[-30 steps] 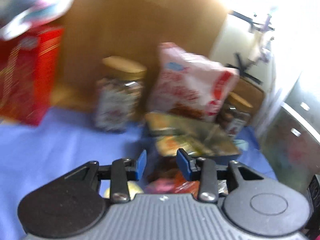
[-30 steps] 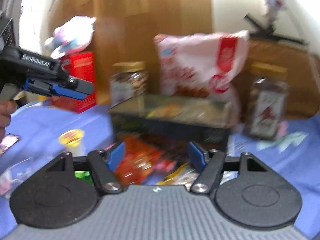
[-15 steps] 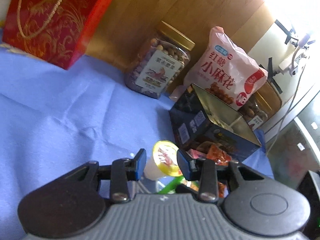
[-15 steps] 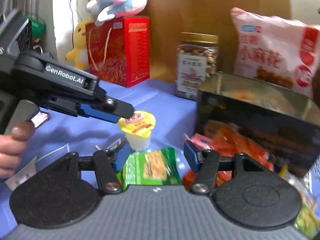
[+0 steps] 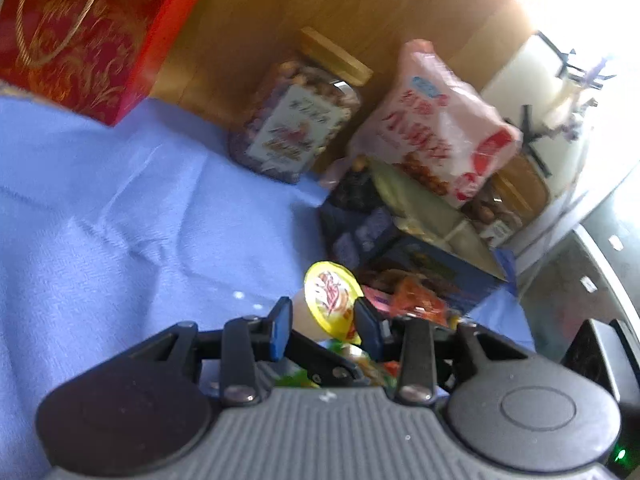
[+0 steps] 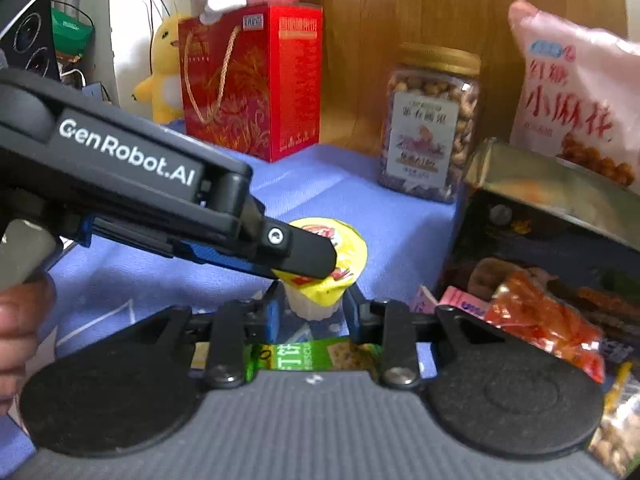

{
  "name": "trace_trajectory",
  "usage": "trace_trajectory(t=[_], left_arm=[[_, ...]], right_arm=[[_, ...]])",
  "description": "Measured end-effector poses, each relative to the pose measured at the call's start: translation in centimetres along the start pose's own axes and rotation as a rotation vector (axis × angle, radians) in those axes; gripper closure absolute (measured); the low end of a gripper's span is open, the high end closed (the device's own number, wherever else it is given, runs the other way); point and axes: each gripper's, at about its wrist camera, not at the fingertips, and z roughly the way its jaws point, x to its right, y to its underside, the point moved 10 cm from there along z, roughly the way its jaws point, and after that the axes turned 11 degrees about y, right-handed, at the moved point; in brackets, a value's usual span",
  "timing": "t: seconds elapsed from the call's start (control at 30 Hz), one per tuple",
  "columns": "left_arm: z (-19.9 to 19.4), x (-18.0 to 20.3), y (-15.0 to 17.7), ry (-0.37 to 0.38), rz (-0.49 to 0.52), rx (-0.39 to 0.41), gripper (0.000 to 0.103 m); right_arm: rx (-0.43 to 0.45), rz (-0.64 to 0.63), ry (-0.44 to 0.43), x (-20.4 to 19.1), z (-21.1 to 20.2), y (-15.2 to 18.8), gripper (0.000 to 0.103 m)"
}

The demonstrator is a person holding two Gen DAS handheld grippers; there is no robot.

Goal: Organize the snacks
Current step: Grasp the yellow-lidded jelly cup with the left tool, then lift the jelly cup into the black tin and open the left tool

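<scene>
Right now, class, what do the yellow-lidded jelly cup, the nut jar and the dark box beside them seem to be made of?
Jelly cup: translucent whitish plastic body, with a glossy yellow printed lid, likely foil or film, crinkled at its edge.
Nut jar: clear plastic or glass, since the nuts show through; matte gold lid, paper label.
Dark box: probably tin; its open inner face shines like gold metal.

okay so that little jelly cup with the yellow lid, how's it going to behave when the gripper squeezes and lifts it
The jelly cup looks small, so probably light. Its pale wall tapers toward the base, so it may slip down between the left gripper fingers unless held under the lid rim. The thin-looking plastic and foil lid could dent if squeezed hard.
</scene>
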Motion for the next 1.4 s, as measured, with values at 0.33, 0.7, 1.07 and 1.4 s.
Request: trace_trajectory(t=[0.33,0.7,1.07,1.4], left_arm=[[2.6,8.9,5.3,0.148,0.137,-0.121,0.069],[6.1,13.1,11.9,0.173,0.212,-0.298,0.068],[6.5,12.9,11.8,0.136,0.195,-0.301,0.057],[5.7,15.1,8.1,0.189,0.268,-0.231,0.062]], right_arm=[[0.040,0.039,0.200,5.2,-9.1,4.2,0.068],[-0.075,0.177,0.253,9.0,-13.4,10.5,0.068],[-0.038,0.149,0.234,8.7,-13.7,11.3,0.065],[0.083,0.117,0.264,9.3,-13.5,7.1,0.068]])
